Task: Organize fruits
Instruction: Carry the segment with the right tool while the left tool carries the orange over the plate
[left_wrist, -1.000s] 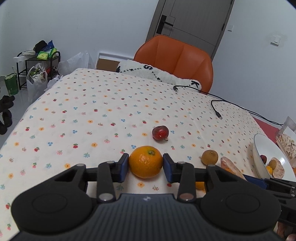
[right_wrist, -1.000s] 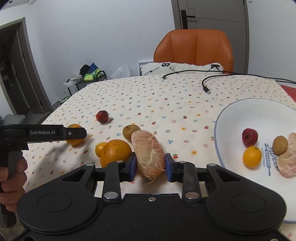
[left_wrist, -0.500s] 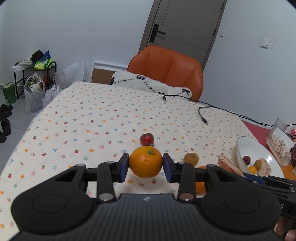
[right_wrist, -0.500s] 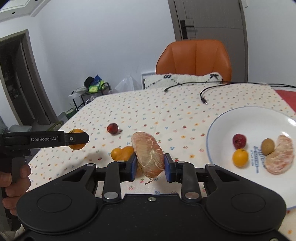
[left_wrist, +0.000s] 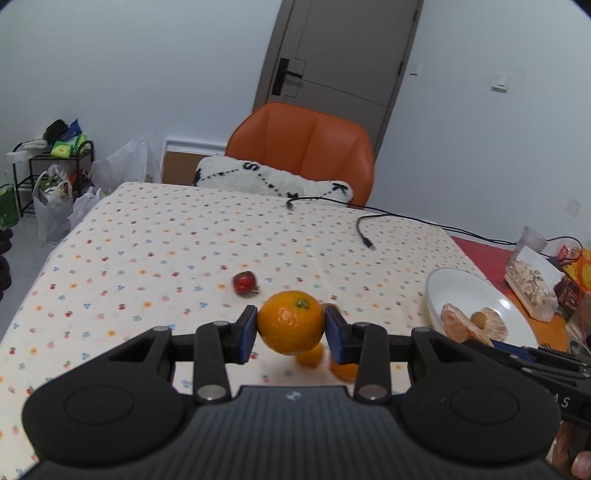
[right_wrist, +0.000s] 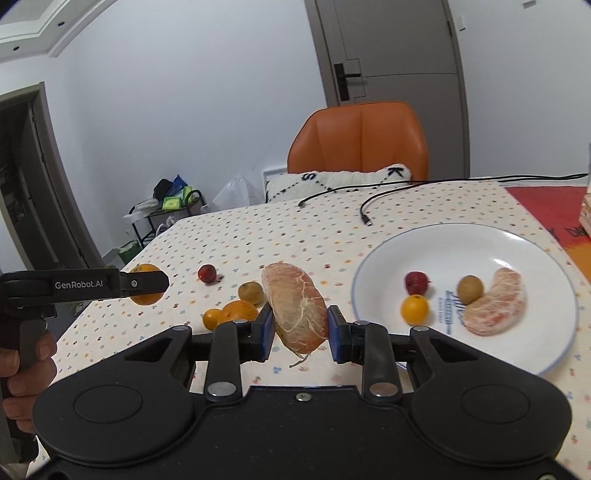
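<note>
My left gripper (left_wrist: 290, 336) is shut on an orange (left_wrist: 290, 322), held above the flowered tablecloth. My right gripper (right_wrist: 300, 334) is shut on a peeled pomelo segment (right_wrist: 295, 310), lifted just left of the white plate (right_wrist: 436, 240). The plate holds a red fruit (right_wrist: 416, 282), a small orange (right_wrist: 414, 309), a brown-green fruit (right_wrist: 470, 288) and another pomelo segment (right_wrist: 495, 302). Loose on the cloth lie a red fruit (right_wrist: 207, 273), a brown-green fruit (right_wrist: 250, 291), an orange (right_wrist: 239, 311) and a small orange (right_wrist: 212, 319). In the right wrist view the left gripper (right_wrist: 146, 284) shows at far left with its orange (right_wrist: 144, 297).
Black cables (left_wrist: 365, 236) lie across the far side of the table. An orange chair (left_wrist: 303, 147) with a white cushion (left_wrist: 273, 181) stands behind it. A snack bag (left_wrist: 532, 280) and a cup (left_wrist: 532, 236) sit right of the plate. A person's hand (right_wrist: 22, 373) grips the left handle.
Both grippers have risen from the table with their fruit. The left gripper has swung right toward the plate, and the right gripper has carried the pomelo segment up beside the plate.
</note>
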